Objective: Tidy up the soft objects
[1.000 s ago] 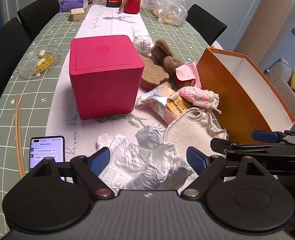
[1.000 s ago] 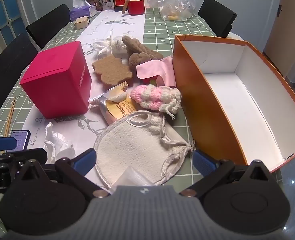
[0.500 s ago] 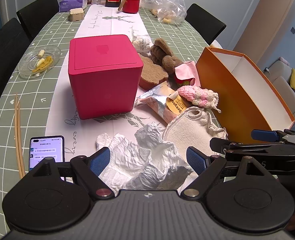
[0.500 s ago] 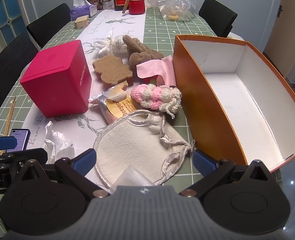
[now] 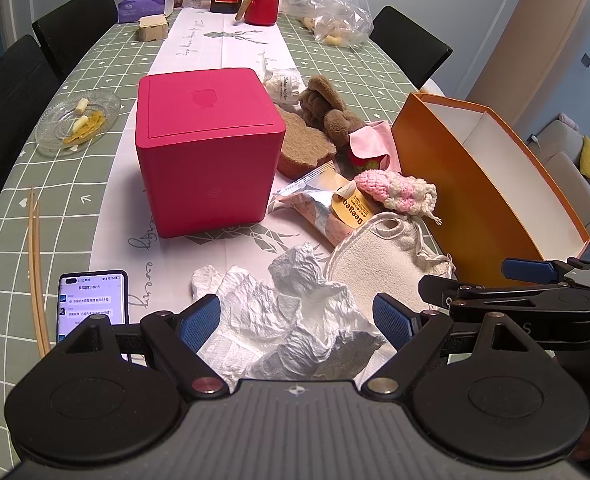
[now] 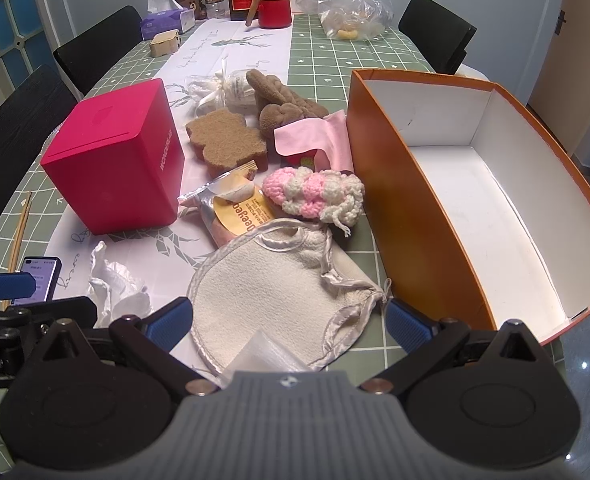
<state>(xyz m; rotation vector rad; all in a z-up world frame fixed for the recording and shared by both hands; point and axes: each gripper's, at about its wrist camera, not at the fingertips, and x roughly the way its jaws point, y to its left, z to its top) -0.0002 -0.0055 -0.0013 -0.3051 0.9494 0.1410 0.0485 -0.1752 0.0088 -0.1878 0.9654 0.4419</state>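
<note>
I see a long counter [image 6: 327,60] under a green checked cloth, with both of my claws low at its near edge. My left claw [image 5: 295,322] has its blue-padded fingers spread wide apart, empty, over a crumpled white tissue [image 5: 279,312]. My right claw [image 6: 289,320] is likewise spread wide and holds nothing; a cream terry cloth pouch [image 6: 271,292] lies between its fingers on the counter.

The soft things sit in a loose cluster in the middle. Just beyond the pouch is a pink and white crocheted piece [image 6: 315,192], touching a snack packet [image 6: 235,208]. Farther back lie a brown bear-shaped sponge [image 6: 225,142], a brown plush toy [image 6: 283,108] and a pink cloth [image 6: 315,136] draped over a small red object.

To the right of the cluster stands an open orange box [image 6: 399,208] with a white interior, nothing inside. To the left stands a closed magenta cube box [image 6: 123,156]. A phone [image 5: 93,304] with a lit screen lies near my left claw.
</note>
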